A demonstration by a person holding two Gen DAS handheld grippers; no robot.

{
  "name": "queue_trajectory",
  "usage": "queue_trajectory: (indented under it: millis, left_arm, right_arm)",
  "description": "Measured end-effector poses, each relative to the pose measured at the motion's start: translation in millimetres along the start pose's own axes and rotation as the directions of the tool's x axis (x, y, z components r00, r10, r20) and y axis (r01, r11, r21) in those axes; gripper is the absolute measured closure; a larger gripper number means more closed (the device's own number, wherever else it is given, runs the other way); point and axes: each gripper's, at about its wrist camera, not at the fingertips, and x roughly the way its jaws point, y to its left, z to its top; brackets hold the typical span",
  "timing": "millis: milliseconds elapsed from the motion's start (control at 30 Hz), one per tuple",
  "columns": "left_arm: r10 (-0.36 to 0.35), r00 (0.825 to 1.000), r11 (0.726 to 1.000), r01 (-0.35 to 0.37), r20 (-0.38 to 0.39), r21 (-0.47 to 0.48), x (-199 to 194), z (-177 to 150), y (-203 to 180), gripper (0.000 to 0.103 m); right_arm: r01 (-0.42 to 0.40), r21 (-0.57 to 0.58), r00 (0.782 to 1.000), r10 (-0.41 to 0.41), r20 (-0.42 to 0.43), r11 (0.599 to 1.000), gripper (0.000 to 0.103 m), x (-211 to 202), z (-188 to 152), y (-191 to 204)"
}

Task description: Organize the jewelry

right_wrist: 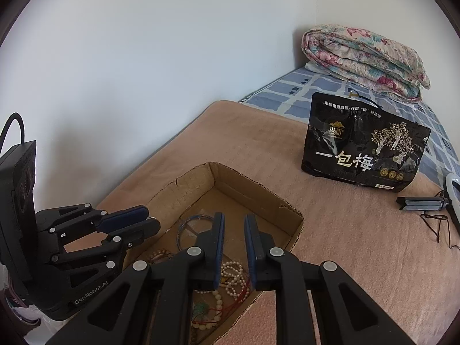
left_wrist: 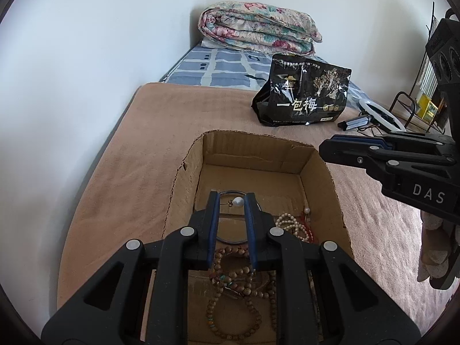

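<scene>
Jewelry is all sitting tangled in the open brown cardboard box [left_wrist: 319,172] on the tan fuzzy blanket [left_wrist: 120,172], so that's where everything is happening. Both grippers are hanging over it, pointing down at an angle, and neither one is holding anything.

The left gripper [left_wrist: 232,201] is showing a narrow gap between its blue pads, nothing in it. It's lining up over the thin silver wire hoop with a white pearl [left_wrist: 238,201] at the far end of the box. The right gripper [right_wrist: 233,224] is also only slightly parted and empty, hovering over the white pearl-bead strand [right_wrist: 234,276] toward the box's right side.

My take on doing this bit well: go for one piece at a time, and pick the one lying loosest. The hoop looks like the easy grab since it's lying mostly apart from the pile. The brown wooden bead strands [left_wrist: 230,287] at the near end are looping over each other, so I'd be lifting slowly there or they'll drag their neighbours along.

Counts, as far as I can tell: one box, one hoop, one black glossy snack bag with gold trees [right_wrist: 365,146] standing far right, one folded floral quilt [right_wrist: 365,60]. Bead strands: several, too knotted to be counting properly.
</scene>
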Motion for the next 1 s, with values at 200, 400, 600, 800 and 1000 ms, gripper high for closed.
queue_trajectory:
  millis: [200,400,600,800,1000]
  left_arm:
    - [0.025,1.0,1.0,-0.025,0.002,-0.014,8.1,0.2,0.3,0.053]
    - [0.035,0.999,0.999,-0.035,0.003,-0.036,6.6,1.8,4.3,0.053]
    - [0.041,0.999,0.998,-0.04,0.01,-0.038,-1.0,0.4,4.8,0.052]
    - [0.053,0.998,0.998,-0.052,0.035,-0.046,-18.6,-0.9,4.1,0.051]
    - [0.068,0.995,0.997,-0.065,0.07,-0.037,-41.7,-1.8,1.2,0.047]
  right_arm:
    - [0.044,0.038,0.999,-0.044,0.005,0.998,0.045,3.2,-5.4,-12.3]
    - [0.084,0.04,0.996,-0.085,0.031,0.996,0.023,-3.7,-3.1,-15.6]
    - [0.097,0.049,0.994,-0.1,0.044,0.994,0.016,-13.6,-2.4,-16.0]
    - [0.117,0.052,0.991,-0.12,0.058,0.992,0.01,-29.3,-6.0,-13.6]
    - [0.13,0.044,0.987,-0.133,0.088,0.991,0.004,-52.5,-9.1,-6.9]
